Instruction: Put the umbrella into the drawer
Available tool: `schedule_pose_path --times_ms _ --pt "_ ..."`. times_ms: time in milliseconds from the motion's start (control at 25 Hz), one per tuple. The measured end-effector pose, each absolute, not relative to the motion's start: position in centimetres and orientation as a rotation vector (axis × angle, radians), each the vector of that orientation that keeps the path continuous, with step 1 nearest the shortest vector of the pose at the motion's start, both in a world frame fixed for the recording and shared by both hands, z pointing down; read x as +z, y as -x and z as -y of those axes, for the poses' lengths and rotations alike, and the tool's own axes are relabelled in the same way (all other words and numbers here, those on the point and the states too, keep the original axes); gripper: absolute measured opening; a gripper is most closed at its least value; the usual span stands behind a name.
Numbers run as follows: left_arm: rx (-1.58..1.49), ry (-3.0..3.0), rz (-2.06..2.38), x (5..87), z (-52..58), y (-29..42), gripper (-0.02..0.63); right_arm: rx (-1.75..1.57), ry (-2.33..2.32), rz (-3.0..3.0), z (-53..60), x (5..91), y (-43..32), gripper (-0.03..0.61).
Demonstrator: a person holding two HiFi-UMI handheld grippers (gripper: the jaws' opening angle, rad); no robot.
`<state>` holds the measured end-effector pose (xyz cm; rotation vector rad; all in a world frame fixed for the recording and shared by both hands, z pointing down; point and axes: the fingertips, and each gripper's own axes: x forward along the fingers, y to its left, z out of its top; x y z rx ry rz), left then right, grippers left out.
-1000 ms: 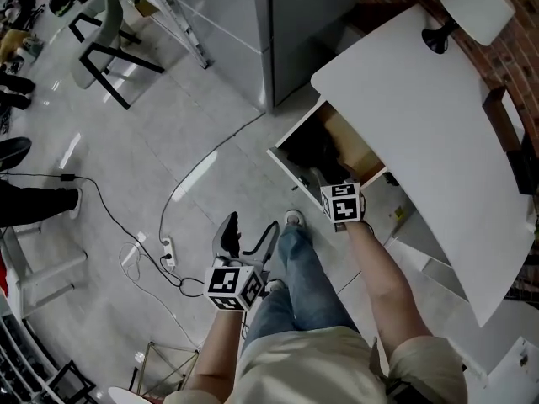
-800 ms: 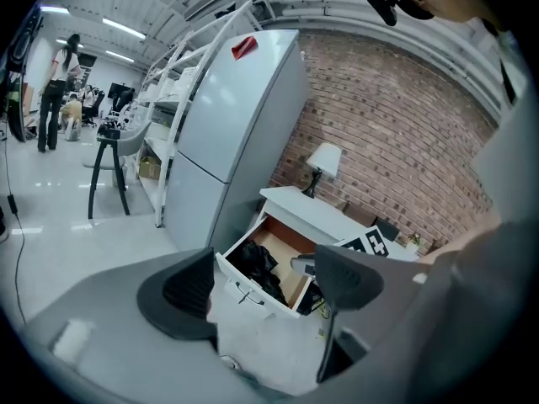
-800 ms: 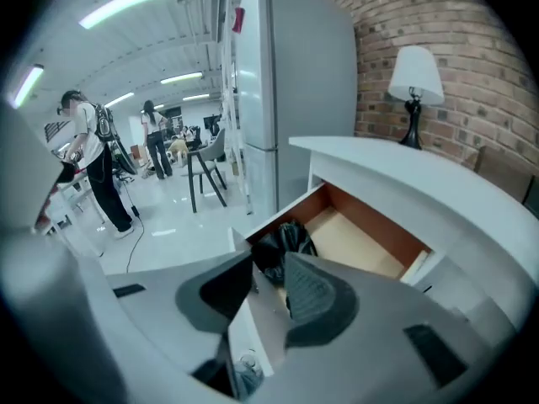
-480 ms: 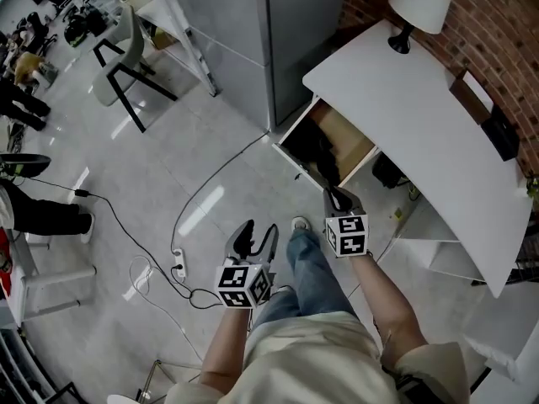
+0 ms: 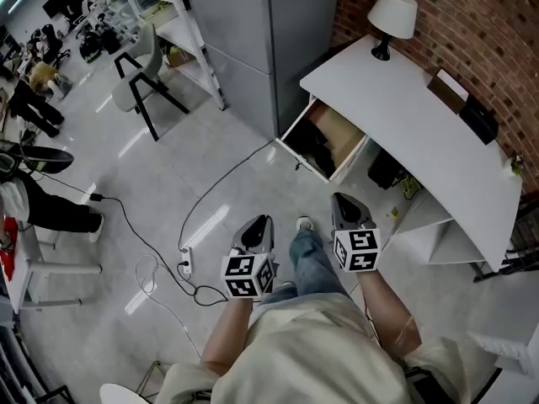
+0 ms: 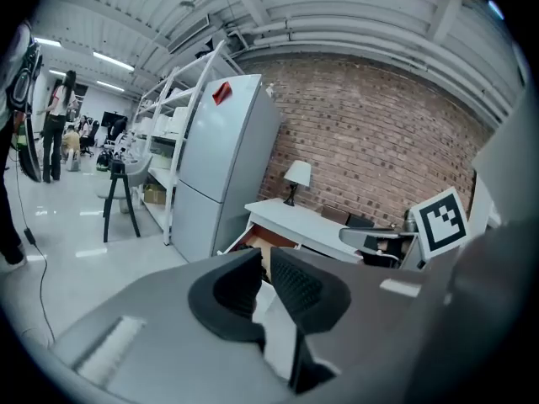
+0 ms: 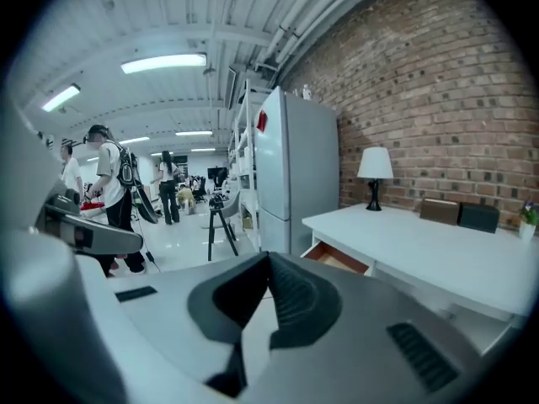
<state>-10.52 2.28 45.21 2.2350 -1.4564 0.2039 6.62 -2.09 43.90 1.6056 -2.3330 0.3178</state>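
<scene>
Gaping drawer (image 5: pixel 347 133), dark contents (image 5: pixel 316 146) (indistinct)

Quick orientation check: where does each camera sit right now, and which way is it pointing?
Head view: on the person's head, looking steeply down at the floor, white desk and open drawer; shows forearms, jeans, left gripper, right gripper.
Left gripper view: on the left gripper, looking along its closing, empty jaws toward the desk; the right gripper shows at right.
Right gripper view: on the right gripper, looking along its shut jaws toward fridge and desk.
Shared: all three show desk, drawer and lamp.
</scene>
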Motion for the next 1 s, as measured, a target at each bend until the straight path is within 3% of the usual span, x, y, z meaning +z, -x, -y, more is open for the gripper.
schedule_pose_path --times_ms 160,1000 --pt "0.177 -2.262 1.478 43.1 -5.3 10.6 0.012 0.232 -1.618 2.383 -2.2 40.2 -6.1 0.003" --pt "0.215 -2.369 1.494 38.8 -10.5 10.1 0.012 0.132 -1.664 2.522 -9.6 33.5 -5.2 0.002"
